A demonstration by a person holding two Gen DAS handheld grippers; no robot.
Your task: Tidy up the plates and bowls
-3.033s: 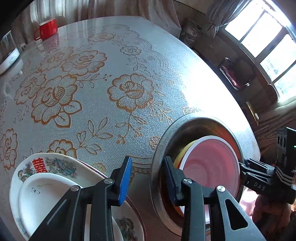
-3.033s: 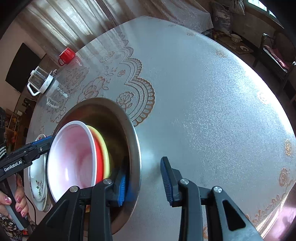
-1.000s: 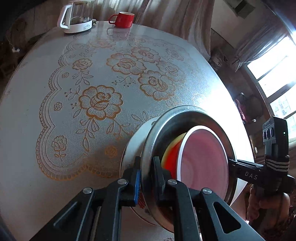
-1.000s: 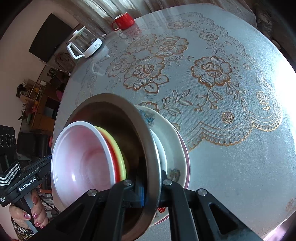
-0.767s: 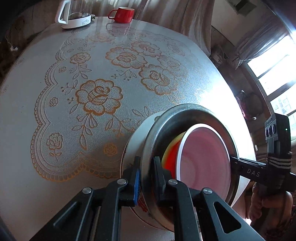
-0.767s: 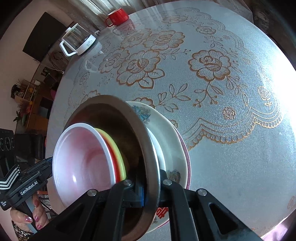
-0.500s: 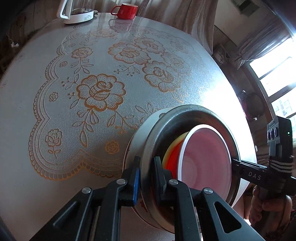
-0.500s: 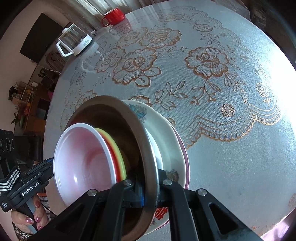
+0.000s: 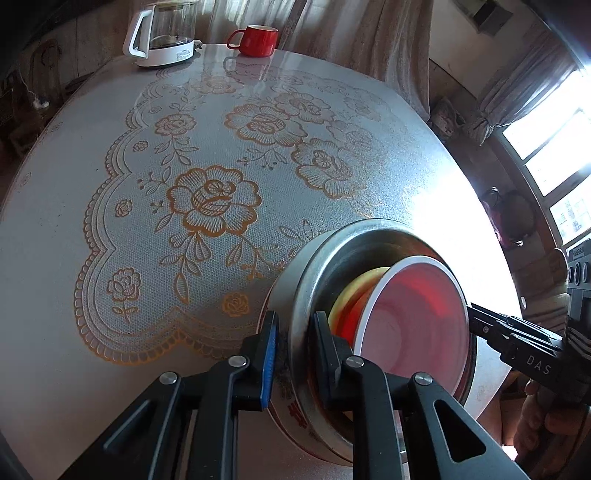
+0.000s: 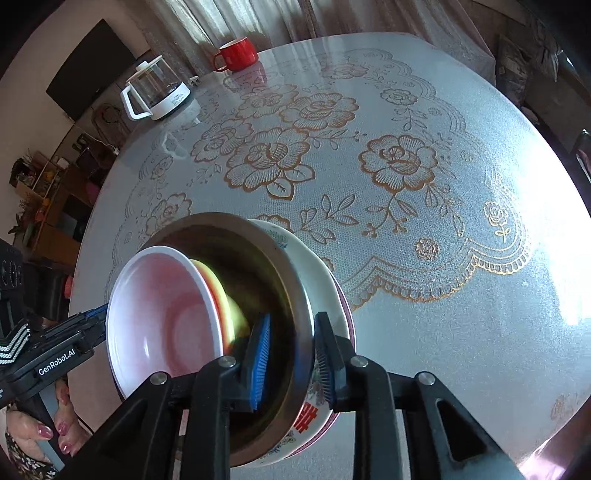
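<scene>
The round desk (image 9: 110, 258), under a lace-patterned cloth with gold roses, carries everything here. Taking the steel bowl (image 10: 295, 306) as the landmark: it sits at the desk's near edge, on top of a stack of flowered plates (image 10: 325, 273) whose rims show beneath it on the window side. Nested inside it are a yellow bowl (image 10: 236, 314), a red bowl (image 9: 351, 325) and, innermost, a pink bowl with a white rim (image 10: 162, 317).

Both hands tilt their tools steeply downward toward the steel bowl from opposite sides. The left tongs (image 9: 293, 347) straddle its rim, one finger outside against the plates, the other inside; the jaws are opening, with the rim between them and a sliver of gap at the blue pad. The right tongs (image 10: 291, 354) straddle the opposite rim in the same manner, and their jaws are opening too, the pads visibly off the metal on both sides.

The person's left hand (image 10: 40, 439), with painted nails, grips its handle below and beside the bowl; only part of the right hand (image 9: 543, 417) shows.

Far across the desk from the steel bowl stand a glass kettle (image 9: 166, 33) and, just beside it, a red mug (image 9: 255, 40).
</scene>
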